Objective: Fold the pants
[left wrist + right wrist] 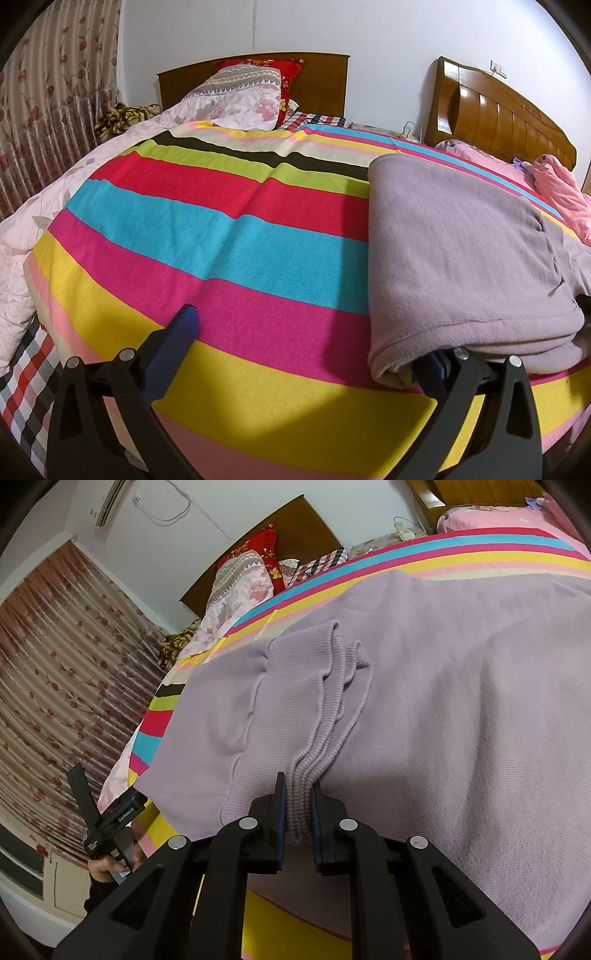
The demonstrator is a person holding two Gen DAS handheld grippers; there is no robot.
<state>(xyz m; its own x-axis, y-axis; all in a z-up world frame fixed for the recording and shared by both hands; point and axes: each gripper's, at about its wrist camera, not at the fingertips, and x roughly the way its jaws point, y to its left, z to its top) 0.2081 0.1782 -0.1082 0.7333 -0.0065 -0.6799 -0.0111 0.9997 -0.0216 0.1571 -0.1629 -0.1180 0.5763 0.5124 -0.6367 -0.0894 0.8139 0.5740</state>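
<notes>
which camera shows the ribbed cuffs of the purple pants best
The right wrist view. The stacked ribbed cuffs fill its centre, pinched in the right gripper. The left wrist view shows only the pants as a smooth folded slab, with no ribbing visible.

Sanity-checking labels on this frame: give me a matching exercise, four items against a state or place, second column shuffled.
1. right gripper
2. left gripper
3. pants
4. striped blanket

A. spread over the bed
B. jaws wide, nothing pinched
C. shut on a bunched ribbed cuff
D. lilac, lying folded on the stripes

Pairs: 1-C, 2-B, 3-D, 4-A
</notes>
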